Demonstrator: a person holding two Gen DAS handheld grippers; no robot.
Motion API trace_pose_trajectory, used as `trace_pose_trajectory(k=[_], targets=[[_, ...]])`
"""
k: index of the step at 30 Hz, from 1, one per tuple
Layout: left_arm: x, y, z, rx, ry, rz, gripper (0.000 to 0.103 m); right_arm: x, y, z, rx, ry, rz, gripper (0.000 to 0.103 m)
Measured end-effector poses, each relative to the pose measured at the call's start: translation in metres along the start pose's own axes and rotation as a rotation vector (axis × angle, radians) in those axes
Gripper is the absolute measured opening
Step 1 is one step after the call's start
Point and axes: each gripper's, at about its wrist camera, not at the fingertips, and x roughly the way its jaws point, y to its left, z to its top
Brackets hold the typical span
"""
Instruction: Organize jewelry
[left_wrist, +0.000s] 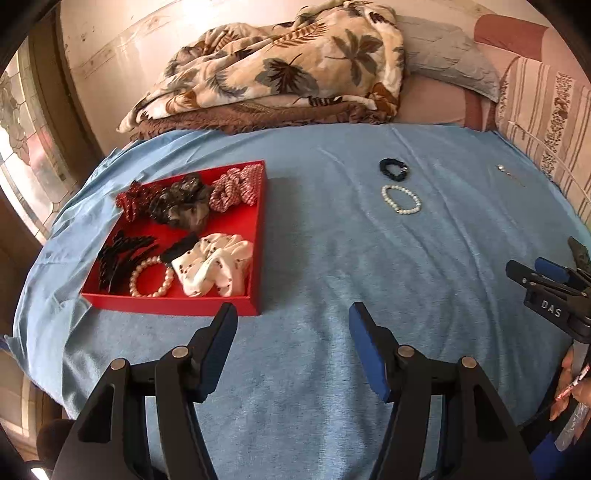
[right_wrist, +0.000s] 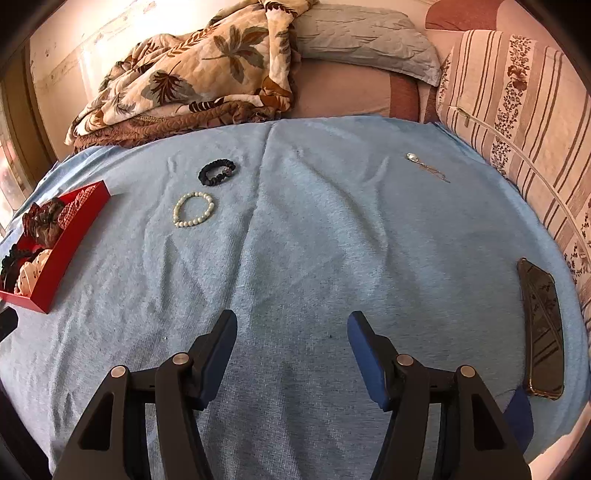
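Both claws, left claw (left_wrist: 293, 314) and right claw (right_wrist: 291, 321), hang wide and empty over the bed (right_wrist: 314, 258); the pearl bracelet (right_wrist: 194, 209) awaits the red tray (left_wrist: 177, 302) near the left edge.

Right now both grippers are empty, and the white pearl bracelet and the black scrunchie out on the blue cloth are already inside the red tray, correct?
Not quite. The white pearl bracelet and black scrunchie lie on the blue cloth, apart from the red tray, as the right wrist view shows. Both the left gripper and the right gripper are indeed empty.
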Motion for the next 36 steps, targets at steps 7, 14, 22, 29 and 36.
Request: trace_pose_trajectory(k=[7, 14, 22, 29, 36], targets=[[0.009, 0.004, -0.002, -0.020, 0.029, 0.024, 0.062, 0.001, 0.002, 0.000, -0.008, -0.006, 0.004, 0.067], [0.016, 0.000, -0.003, -0.009, 0.047, 0.025, 0.062, 0.002, 0.001, -0.001, -0.003, -0.001, 0.006, 0.067], [0.027, 0.003, -0.005, -0.023, 0.083, 0.003, 0.062, 0.005, 0.002, -0.002, -0.001, 0.009, 0.014, 0.067], [0.036, 0.006, -0.005, -0.029, 0.103, -0.005, 0.062, 0.012, 0.004, 0.001, 0.004, 0.031, 0.038, 0.067], [0.043, 0.004, 0.012, -0.041, 0.105, -0.044, 0.062, 0.022, 0.008, 0.017, -0.020, 0.026, 0.075, 0.067]])
